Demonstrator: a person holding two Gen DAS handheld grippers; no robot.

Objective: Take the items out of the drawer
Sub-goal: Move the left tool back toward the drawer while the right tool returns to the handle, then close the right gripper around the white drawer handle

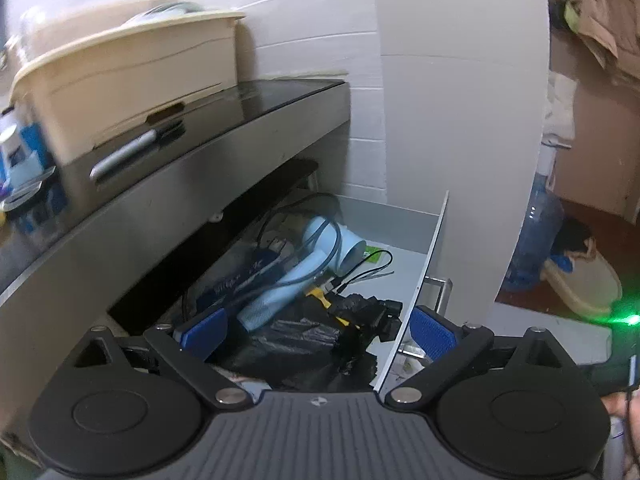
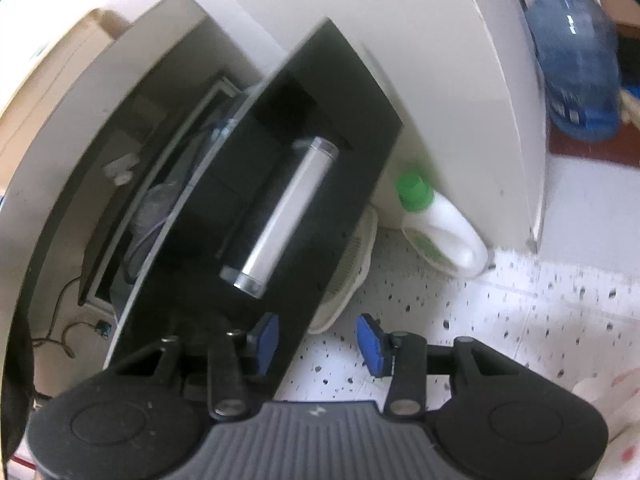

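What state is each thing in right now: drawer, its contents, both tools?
Drawer: pulled open, front panel standing out.
Hair dryer: lying inside the drawer, cord looped over it.
Black plastic bag: crumpled, in the drawer, untouched.
Left tool: open wide over the drawer, holding nothing.
Right tool: open, empty, at the drawer front's edge.
Drawer handle: free, not gripped.

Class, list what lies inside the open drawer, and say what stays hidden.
Inside the drawer: a light blue hair dryer, black cables, a crumpled black plastic bag, a yellow item and a dark blue pack. Whatever lies beneath the bag, and the drawer's back under the counter, is hidden.
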